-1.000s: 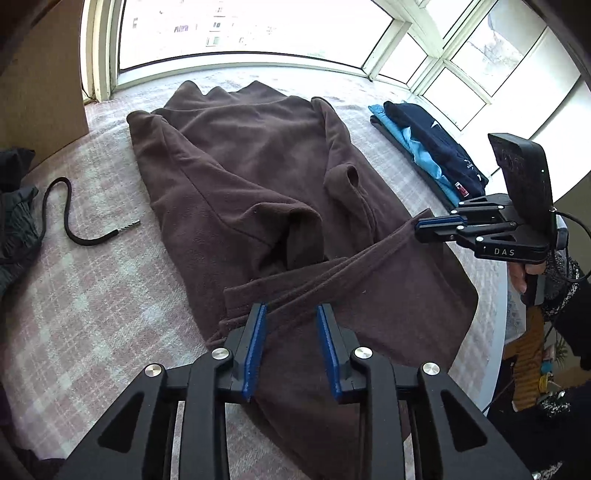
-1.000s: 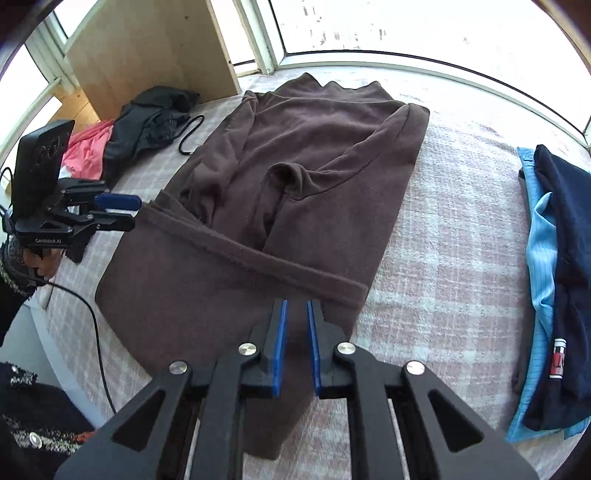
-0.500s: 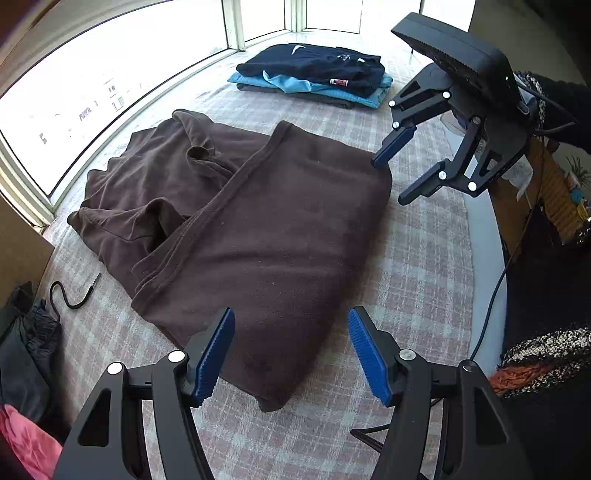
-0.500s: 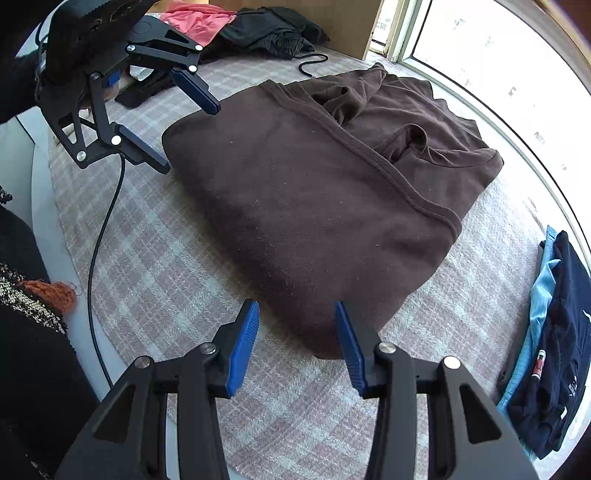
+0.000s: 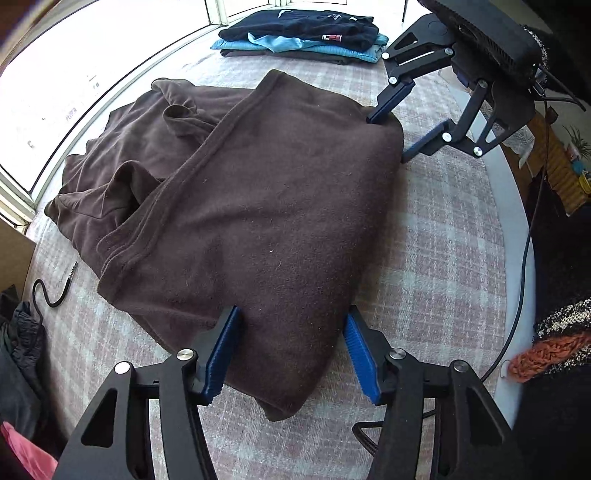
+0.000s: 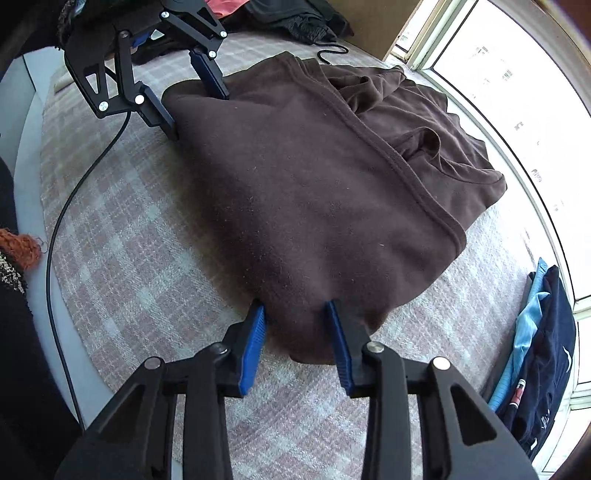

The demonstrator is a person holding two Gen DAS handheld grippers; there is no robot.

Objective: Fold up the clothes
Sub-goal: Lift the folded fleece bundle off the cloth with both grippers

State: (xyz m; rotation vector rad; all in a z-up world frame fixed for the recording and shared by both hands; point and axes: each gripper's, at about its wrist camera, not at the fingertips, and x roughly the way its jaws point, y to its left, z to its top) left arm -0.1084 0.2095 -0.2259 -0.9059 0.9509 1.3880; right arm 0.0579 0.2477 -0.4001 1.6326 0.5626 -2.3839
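A brown fleece garment lies folded in half on the checked cloth, its hem laid across the crumpled sleeves. My left gripper points down over one near corner of the fold. Its jaws are closing with the fabric between them, and no pinch shows. My right gripper stands over the other corner of the same fold. It is closing too, and its pads press a puckered bunch of fleece. Each wrist view shows the other gripper astride its corner: the right gripper and the left gripper.
A stack of folded dark blue and light blue clothes lies by the window. A black cord and a pile of dark and pink clothes sit at the far side. The table's white rim and a dangling cable run along the person's side.
A second ago both grippers carried the hem over the garment. They let it go, rolled round and came down at the corners of the new fold, jaws narrower than half a second ago.
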